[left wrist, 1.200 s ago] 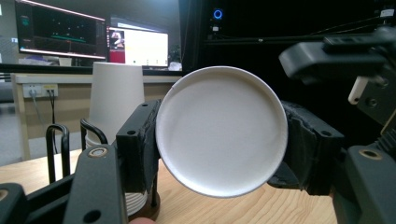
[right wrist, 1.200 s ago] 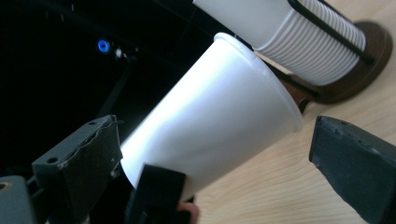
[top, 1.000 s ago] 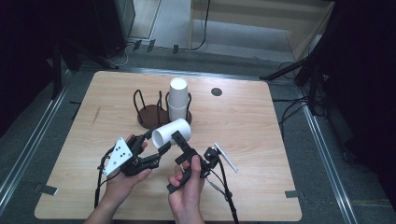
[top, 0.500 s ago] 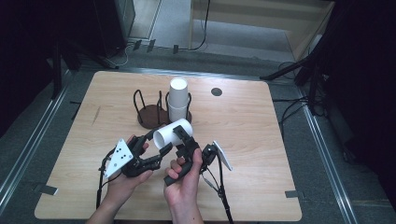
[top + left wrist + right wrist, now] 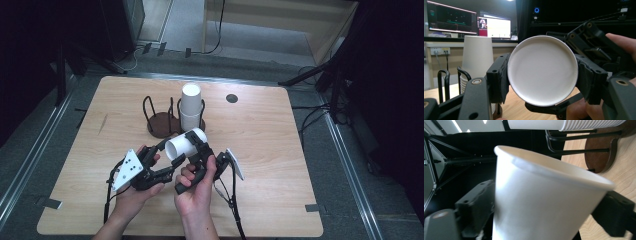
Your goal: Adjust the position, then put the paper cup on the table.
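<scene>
The wooden worktop (image 5: 260,150) carries little: a dark wire rack (image 5: 162,117) with two round bays sits toward the far side, and its right bay holds a stack of white paper cups (image 5: 190,105) standing mouth-down, presumably so one can be lifted off the top; the left bay stands bare. Nearer the person, a single paper cup (image 5: 186,144) is held on its side above the wood, clear of the rack, its closed base turned toward the left tool (image 5: 167,150). The right tool (image 5: 197,145) pinches that cup across its body, one black jaw on each flank, which is plain in the right gripper view where the cup wall (image 5: 544,202) rises between them. In the left gripper view the round base (image 5: 542,70) sits framed between dark pads, probably lined up for a hand-over; those pads seem to belong to the other tool, so whether the left tool is spread or pressing I cannot tell. The cup's mouth is turned away in the high view; the hands cover both handles.
</scene>
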Demonstrator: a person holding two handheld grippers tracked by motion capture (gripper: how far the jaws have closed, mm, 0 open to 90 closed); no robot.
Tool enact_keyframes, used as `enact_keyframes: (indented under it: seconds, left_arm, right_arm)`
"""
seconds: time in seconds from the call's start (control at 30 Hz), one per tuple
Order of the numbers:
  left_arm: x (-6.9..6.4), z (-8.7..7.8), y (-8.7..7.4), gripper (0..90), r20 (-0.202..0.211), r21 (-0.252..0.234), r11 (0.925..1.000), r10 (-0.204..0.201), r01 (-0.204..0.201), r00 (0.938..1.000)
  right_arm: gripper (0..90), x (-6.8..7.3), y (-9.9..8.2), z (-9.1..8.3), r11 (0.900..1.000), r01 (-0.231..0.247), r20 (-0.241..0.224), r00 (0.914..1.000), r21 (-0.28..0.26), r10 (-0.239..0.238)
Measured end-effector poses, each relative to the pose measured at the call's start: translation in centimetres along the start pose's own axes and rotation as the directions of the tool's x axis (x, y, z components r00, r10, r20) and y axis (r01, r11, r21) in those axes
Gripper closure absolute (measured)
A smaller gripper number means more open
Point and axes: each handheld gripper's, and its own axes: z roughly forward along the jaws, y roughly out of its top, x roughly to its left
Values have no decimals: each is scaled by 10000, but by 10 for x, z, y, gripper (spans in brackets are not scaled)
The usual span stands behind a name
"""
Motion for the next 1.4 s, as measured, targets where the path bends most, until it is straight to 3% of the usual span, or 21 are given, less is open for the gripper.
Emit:
enact_keyframes:
  seconds: [0.23,0.37,0.5,0.53,0.57,0.6,0.63,0.67,0.83,0.93,0.97,1.03,1.07,1.1,1.13,1.17,1.2,1.23,1.3,1.33,1.4]
  left_arm:
    - [2,-1,0,350,32,137,9997,-185,185,9998]
    - [1,-2,2,335,-6,457,9980,-438,438,9990]
    - [0,-5,6,221,-211,564,9962,-649,660,9977]
    - [2,-5,8,108,-379,684,9933,-911,935,9951]
    - [2,-5,8,91,-379,684,9933,-911,935,9951]
    - [4,-6,8,81,-664,905,9893,-1090,1148,9918]
    - [4,-6,8,70,-664,905,9893,-1090,1148,9918]
    - [6,-8,9,67,-943,1101,9889,-891,994,9915]
    - [13,-12,12,13,-1070,1265,9853,-1014,1147,9891]
    - [21,-17,15,13,-1116,1505,9757,-1433,1593,9834]
    - [24,-18,16,13,-1191,1629,9725,-1484,1668,9817]
    - [29,-21,17,13,-1387,1845,9665,-1544,1787,9782]
    - [35,-24,18,10,-1541,1962,9614,-1643,1931,9743]
    - [35,-24,18,0,-1541,1962,9614,-1643,1931,9743]
    - [40,-28,20,0,-1649,2214,9526,-1740,2084,9708]
    - [40,-28,20,0,-1649,2214,9526,-1740,2084,9708]
    - [43,-31,21,0,-1817,2493,9457,-1656,2083,9693]
    - [43,-31,21,0,-1817,2493,9457,-1656,2083,9693]
    - [46,-33,22,0,-2019,2766,9401,-1460,1993,9685]
    - [47,-35,22,0,-2138,2875,9360,-1439,2030,9662]
    - [53,-40,22,0,-2391,3084,9285,-1349,2069,9616]
  right_arm:
    - [195,-3,0,2,10000,-98,-211,9997,-20,97]
    - [261,-2,-2,1,9996,236,-484,9985,-135,-242]
    - [266,0,-1,0,9978,589,-636,9961,-292,-606]
    - [268,3,1,-2,9957,830,-786,9932,-415,-861]
    - [268,3,1,-2,9957,830,-786,9932,-415,-861]
    - [268,5,3,-5,9896,1304,-852,9871,-600,-1353]
    - [268,5,3,-5,9896,1304,-852,9871,-600,-1353]
    - [268,7,7,-7,9799,1840,-782,9787,-778,-1900]
    - [268,9,12,-12,9608,2575,-539,9631,-1030,-2638]
    - [267,11,14,-15,9378,3250,-365,9427,-1223,-3315]
    - [267,12,16,-17,9200,3695,-224,9266,-1309,-3754]
    - [266,13,16,-18,9124,3870,-170,9196,-1331,-3925]
    - [266,14,17,-20,8996,4151,-85,9075,-1359,-4201]
    - [266,14,17,-20,8996,4151,-85,9075,-1359,-4201]
    - [267,15,18,-21,8735,4649,97,8834,-1447,-4686]
    - [268,16,18,-21,8632,4830,122,8735,-1468,-4867]
    - [268,17,18,-22,8505,5043,113,8610,-1494,-5086]
    - [268,17,18,-22,8505,5043,113,8610,-1494,-5086]
    - [268,23,18,-26,7973,5838,193,8084,-1529,-5883]
    - [268,23,18,-26,7973,5838,193,8084,-1529,-5883]
    - [268,31,19,-30,7467,6443,184,7590,-1652,-6508]
